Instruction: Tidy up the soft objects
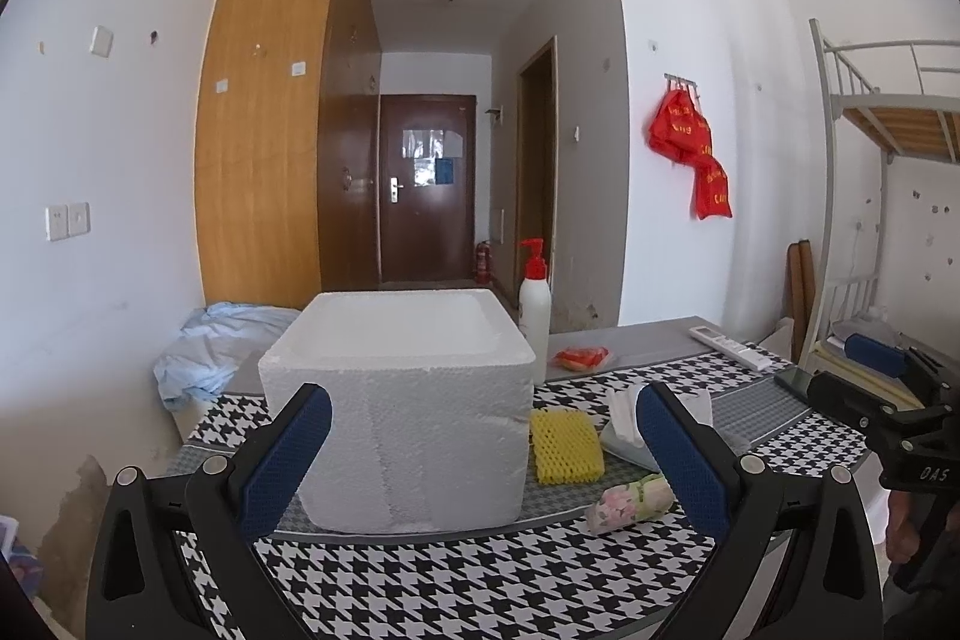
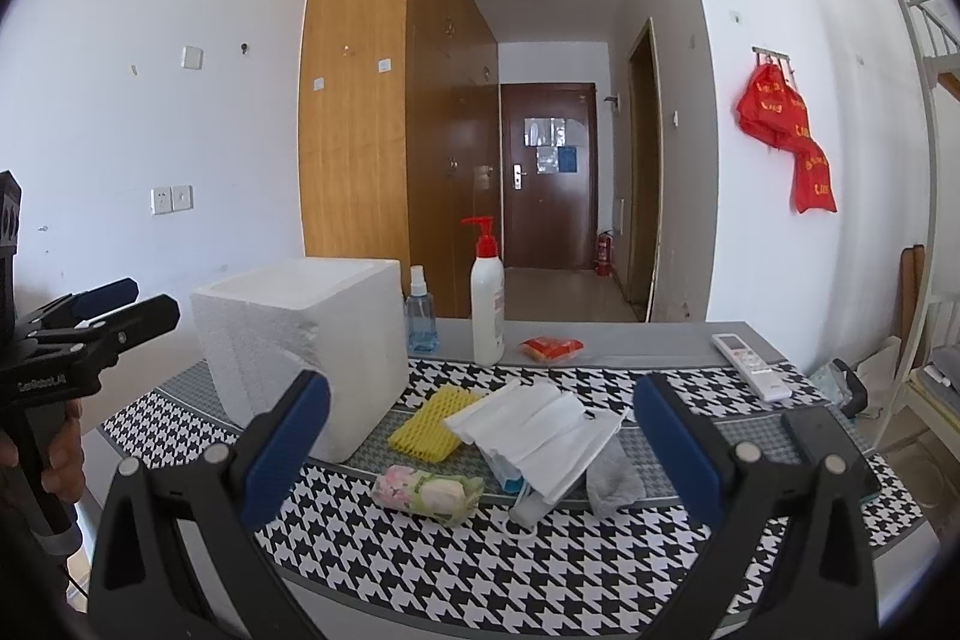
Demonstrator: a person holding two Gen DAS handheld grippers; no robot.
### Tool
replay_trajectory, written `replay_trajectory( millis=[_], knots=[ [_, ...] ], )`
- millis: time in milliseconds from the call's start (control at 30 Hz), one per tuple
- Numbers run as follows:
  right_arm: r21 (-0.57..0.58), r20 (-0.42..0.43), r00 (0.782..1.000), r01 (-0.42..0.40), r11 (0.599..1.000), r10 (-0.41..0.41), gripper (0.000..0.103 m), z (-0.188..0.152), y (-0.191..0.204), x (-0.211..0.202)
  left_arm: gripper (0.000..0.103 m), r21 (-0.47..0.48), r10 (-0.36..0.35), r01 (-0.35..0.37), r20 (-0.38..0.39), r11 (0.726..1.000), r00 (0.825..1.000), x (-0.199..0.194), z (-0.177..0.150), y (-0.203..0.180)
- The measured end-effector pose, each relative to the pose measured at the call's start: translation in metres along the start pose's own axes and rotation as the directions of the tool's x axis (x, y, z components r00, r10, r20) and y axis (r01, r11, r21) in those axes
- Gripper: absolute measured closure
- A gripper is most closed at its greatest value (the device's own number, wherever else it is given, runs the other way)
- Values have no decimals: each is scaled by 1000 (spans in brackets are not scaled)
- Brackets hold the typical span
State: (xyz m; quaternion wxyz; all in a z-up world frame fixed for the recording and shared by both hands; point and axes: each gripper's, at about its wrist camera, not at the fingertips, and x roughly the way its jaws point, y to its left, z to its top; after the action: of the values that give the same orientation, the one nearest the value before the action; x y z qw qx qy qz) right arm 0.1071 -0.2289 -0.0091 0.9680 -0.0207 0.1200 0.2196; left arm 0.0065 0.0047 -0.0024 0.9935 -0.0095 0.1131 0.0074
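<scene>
Both grippers, left gripper point(image 1: 483, 451) and right gripper point(image 2: 480, 451), hover with jaws wide and empty over the tabletop point(image 2: 540, 580), soft items heaped at centre frame beside the foam box point(image 2: 300, 340) (apparently empty): a grab at the loose tissue pack point(image 2: 540, 436) could drag its neighbours.

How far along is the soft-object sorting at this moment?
Nothing looks done. The yellow foam net, floral roll, white masks and grey cloth all lie on the table beside the foam box. Left gripper and right gripper are open and empty.
</scene>
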Motion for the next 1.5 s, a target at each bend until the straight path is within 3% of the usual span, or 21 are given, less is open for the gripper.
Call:
replay_trajectory(
  millis=[1067, 1500],
  knots=[
    [3, -13, 1000, 9, 1000, -9, 1, 0, -6, 5, 1, 3, -8, 8, -11, 1000, 1000, 10, 3, -4],
    [32, -90, 996, 9, 999, -6, 1, -6, -20, 29, 1, 36, -61, 64, -78, 997, 995, 36, -4, -16]
  ],
)
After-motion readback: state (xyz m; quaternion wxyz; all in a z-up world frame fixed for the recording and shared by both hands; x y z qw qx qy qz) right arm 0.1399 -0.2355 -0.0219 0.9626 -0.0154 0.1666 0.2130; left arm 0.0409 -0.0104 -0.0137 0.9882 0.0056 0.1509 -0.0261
